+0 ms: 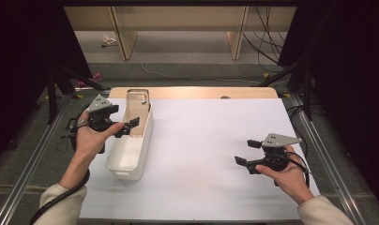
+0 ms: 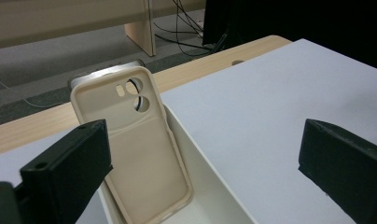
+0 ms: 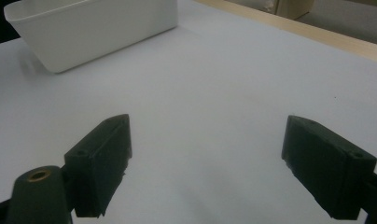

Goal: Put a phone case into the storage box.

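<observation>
A beige phone case [image 1: 137, 108] [image 2: 141, 154] stands upright against the far end of a long white bin [image 1: 126, 157] [image 2: 210, 189], its camera cut-outs at the top. At the bin's left rim my left gripper [image 1: 127, 128] [image 2: 205, 172] is open, its jaws spread wide on either side of the case and apart from it. Over the white sheet at the right my right gripper [image 1: 246, 152] [image 3: 207, 163] is open too, with nothing between its jaws. The white bin [image 3: 93, 28] lies well ahead of it.
A white sheet [image 1: 216, 140] covers the table, with a wooden strip [image 1: 192, 92] along the far edge. Metal rails [image 1: 319, 140] run down both sides. Beyond the table are desk legs and loose cables [image 1: 267, 47] on the floor.
</observation>
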Available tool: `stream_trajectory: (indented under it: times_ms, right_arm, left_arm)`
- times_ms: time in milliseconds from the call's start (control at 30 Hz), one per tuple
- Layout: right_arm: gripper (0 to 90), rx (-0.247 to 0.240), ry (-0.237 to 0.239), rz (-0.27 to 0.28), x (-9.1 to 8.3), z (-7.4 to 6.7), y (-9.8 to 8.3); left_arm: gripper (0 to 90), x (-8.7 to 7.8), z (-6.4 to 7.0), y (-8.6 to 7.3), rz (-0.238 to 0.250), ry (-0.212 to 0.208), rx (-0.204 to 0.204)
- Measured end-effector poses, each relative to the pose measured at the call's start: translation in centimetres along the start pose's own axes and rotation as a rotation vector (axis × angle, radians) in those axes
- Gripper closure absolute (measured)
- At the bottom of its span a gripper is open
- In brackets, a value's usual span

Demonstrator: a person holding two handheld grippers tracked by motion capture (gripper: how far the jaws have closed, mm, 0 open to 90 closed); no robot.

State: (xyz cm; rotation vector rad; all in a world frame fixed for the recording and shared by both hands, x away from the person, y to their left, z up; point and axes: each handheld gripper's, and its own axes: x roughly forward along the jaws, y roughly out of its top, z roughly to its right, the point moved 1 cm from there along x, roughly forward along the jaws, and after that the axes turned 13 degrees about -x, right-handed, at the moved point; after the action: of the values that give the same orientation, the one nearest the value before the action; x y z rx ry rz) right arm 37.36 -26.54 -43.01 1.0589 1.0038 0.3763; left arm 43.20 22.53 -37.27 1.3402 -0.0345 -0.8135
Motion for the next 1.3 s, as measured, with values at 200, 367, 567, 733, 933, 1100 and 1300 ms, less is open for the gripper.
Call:
stream_trajectory:
  times_ms: [200, 367, 567, 733, 933, 1100, 1300]
  right_arm:
    - [16.7, -0.002, 0.002, -0.001, 0.0, 0.0, 0.0]
    - [16.7, -0.002, 0.002, -0.001, 0.0, 0.0, 0.0]
    - [16.7, -0.001, 0.003, 0.001, 0.0, 0.0, 0.0]
    - [16.7, -0.001, 0.005, 0.002, 0.0, -0.1, 0.0]
    - [16.7, 0.0, 0.007, 0.002, 0.0, -0.1, 0.1]
    - [16.8, -0.001, 0.007, 0.002, 0.0, -0.1, 0.1]
    - [16.7, -0.003, 0.009, 0.001, 0.0, -0.2, 0.1]
  left_arm:
    - [0.0, -0.1, 1.1, -0.8, -0.03, -0.026, 0.017]
    - [0.0, 0.0, 2.2, -1.1, -0.037, -0.039, 0.04]
    - [0.0, 0.2, 3.6, -1.5, -0.047, -0.073, 0.057]
    - [0.0, 0.1, 4.5, -2.0, -0.053, -0.093, 0.08]
    - [0.0, -0.1, 5.1, -2.9, -0.04, -0.101, 0.09]
    - [0.0, -0.4, 5.5, -3.5, -0.03, -0.104, 0.092]
    - [0.0, -0.7, 5.9, -4.3, -0.021, -0.108, 0.098]
